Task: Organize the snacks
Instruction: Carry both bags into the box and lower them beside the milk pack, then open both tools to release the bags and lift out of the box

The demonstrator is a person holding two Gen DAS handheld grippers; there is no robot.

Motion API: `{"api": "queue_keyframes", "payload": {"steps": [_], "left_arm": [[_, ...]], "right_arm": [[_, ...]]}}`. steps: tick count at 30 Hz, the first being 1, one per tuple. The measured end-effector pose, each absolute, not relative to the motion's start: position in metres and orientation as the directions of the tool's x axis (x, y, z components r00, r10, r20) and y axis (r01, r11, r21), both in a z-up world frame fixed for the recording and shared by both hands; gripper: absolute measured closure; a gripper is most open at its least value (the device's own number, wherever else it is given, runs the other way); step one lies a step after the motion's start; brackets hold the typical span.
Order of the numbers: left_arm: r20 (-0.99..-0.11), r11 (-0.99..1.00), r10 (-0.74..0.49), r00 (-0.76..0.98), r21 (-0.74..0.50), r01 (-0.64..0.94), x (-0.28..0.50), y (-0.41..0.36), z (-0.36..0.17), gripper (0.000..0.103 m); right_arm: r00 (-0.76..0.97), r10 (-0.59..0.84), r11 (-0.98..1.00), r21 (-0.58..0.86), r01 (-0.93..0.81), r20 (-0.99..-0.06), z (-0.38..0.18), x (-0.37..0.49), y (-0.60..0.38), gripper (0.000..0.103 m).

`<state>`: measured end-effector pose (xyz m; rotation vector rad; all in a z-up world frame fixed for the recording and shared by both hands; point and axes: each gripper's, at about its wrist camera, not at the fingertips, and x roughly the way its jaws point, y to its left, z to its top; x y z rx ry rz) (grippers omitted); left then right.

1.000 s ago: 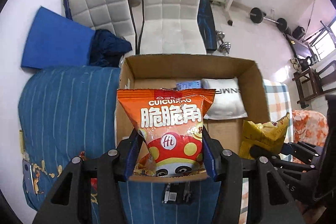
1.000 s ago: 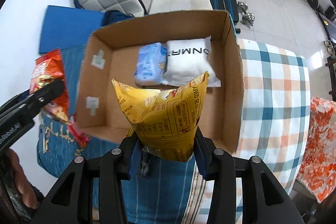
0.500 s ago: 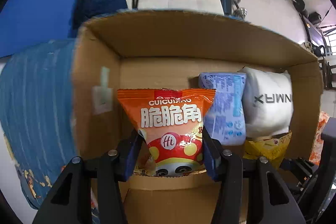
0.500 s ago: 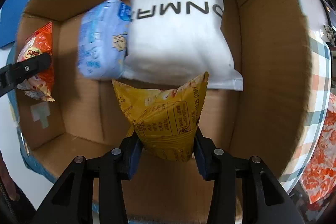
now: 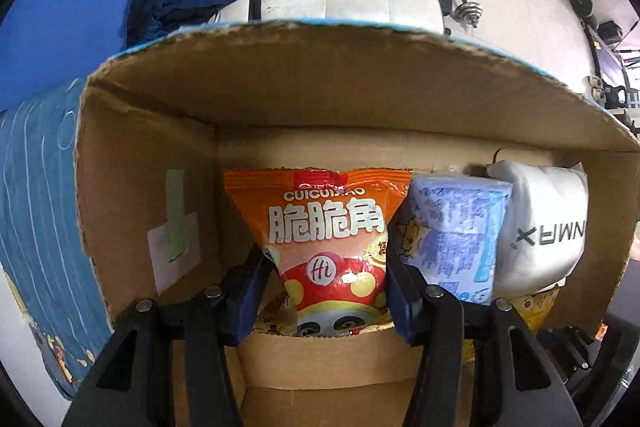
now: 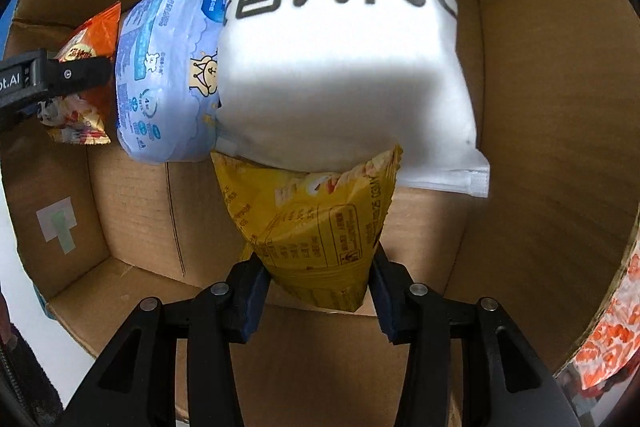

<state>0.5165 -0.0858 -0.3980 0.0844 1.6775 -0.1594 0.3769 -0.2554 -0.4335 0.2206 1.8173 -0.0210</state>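
Already two packs lie in the cardboard box (image 6: 520,107): blue pack (image 6: 168,75) and white pack (image 6: 344,59). My left gripper (image 5: 326,279) grips the orange snack bag (image 5: 324,223); my right gripper (image 6: 318,283) jaws are opening around the yellow snack bag (image 6: 316,223). Both bags hang low inside, not yet released.

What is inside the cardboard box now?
Inside the cardboard box: a white pack, a light blue pack, plus the held orange bag and yellow bag. Anything beneath the packs is hidden.
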Motion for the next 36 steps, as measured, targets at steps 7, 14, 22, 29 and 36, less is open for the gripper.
{"api": "queue_keyframes", "payload": {"steps": [7, 14, 22, 29, 36], "left_arm": [[-0.993, 0.988, -0.073, -0.093, -0.085, 0.129, 0.517, -0.081, -0.382, 0.045], [-0.995, 0.986, -0.095, -0.022, -0.098, 0.138, 0.502, -0.076, -0.342, 0.016], [-0.989, 0.983, -0.130, 0.072, -0.119, 0.137, 0.463, -0.068, -0.299, 0.010], [-0.974, 0.983, -0.112, 0.195, -0.080, 0.165, 0.418, -0.062, -0.261, 0.010], [-0.958, 0.985, -0.103, 0.268, -0.061, 0.162, 0.384, -0.053, -0.238, 0.010]], "right_arm": [[-0.249, 0.153, 0.979, 0.111, 0.174, -0.956, -0.428, 0.371, -0.256, 0.033], [-0.198, 0.170, 0.972, 0.132, 0.194, -0.965, -0.401, 0.357, -0.259, 0.007], [-0.095, 0.152, 0.975, 0.133, 0.179, -0.984, -0.359, 0.341, -0.247, 0.000], [0.003, 0.132, 0.975, 0.130, 0.178, -0.991, -0.311, 0.324, -0.245, 0.000], [0.072, 0.102, 0.981, 0.112, 0.158, -0.992, -0.271, 0.297, -0.247, 0.000]]}}
